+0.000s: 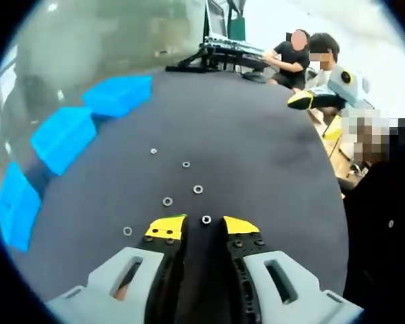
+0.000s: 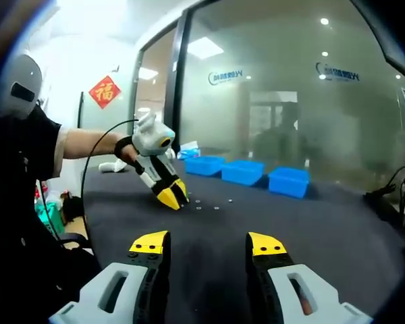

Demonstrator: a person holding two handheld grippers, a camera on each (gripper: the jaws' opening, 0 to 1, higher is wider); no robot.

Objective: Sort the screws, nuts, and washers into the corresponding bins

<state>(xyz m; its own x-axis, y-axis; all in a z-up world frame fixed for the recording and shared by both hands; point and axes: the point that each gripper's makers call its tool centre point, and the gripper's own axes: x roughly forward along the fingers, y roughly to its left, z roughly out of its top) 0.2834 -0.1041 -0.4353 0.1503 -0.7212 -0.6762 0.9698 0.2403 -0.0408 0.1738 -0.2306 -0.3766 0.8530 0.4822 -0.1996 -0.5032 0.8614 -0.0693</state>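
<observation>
A dark worktop (image 1: 256, 135) is seen, with three blue bins (image 1: 62, 137) lined along its far edge by a glass wall (image 2: 290, 88). Small washers (image 1: 167, 201) are scattered on the open cloth between the bins and the left gripper (image 1: 204, 228), well apart from the bins. One washer (image 1: 206, 219) lies just at the tips of the left jaws, which are narrowly parted and hold nothing. The right gripper (image 2: 208, 244) is held above bare worktop, jaws wide apart and empty.

Red wall sign (image 2: 104, 92) with "福"; glass-wall logos (image 2: 226, 77) too blurred.
</observation>
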